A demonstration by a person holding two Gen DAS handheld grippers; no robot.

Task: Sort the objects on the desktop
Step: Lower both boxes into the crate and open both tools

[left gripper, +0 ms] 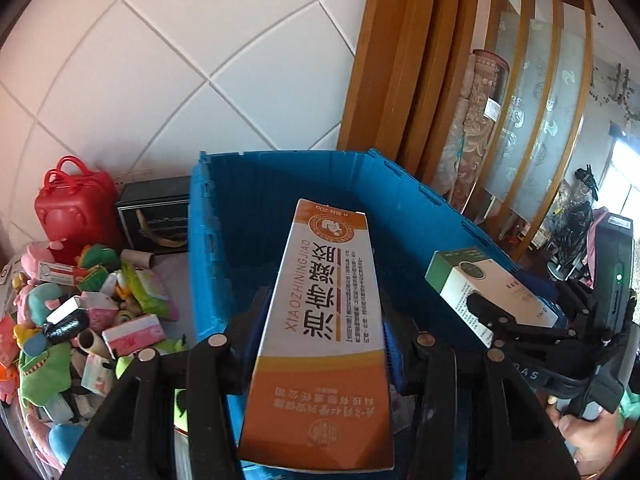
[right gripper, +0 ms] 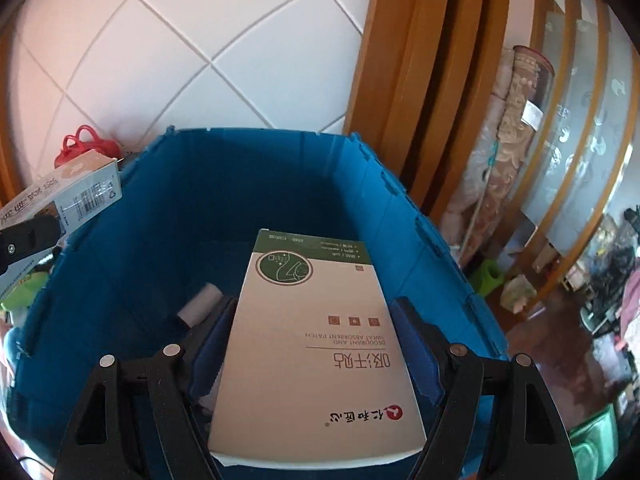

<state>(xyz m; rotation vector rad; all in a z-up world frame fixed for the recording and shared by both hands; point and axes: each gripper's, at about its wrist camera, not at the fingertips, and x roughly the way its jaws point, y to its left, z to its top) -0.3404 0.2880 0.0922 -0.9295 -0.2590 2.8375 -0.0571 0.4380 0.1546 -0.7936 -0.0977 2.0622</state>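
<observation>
My left gripper (left gripper: 325,320) is shut on a long orange-and-white box (left gripper: 320,272), which lies between its blue pads and points out over the open blue crate (left gripper: 248,184). To the right, my right gripper (left gripper: 480,316) grips a green-and-white box (left gripper: 468,280) above the crate's right rim. In the right wrist view that white box with the green end (right gripper: 316,360) sits clamped between the right gripper's (right gripper: 316,308) blue pads, over the crate's inside (right gripper: 240,184). The left gripper's box (right gripper: 76,192) shows at the left edge there.
A pale roll (right gripper: 200,304) lies on the crate's floor. Left of the crate sits a pile of toys and small packets (left gripper: 80,320), with a red toy case (left gripper: 76,208) and a black box (left gripper: 156,216) behind it. Tiled wall behind; wooden door frame (left gripper: 400,80) at right.
</observation>
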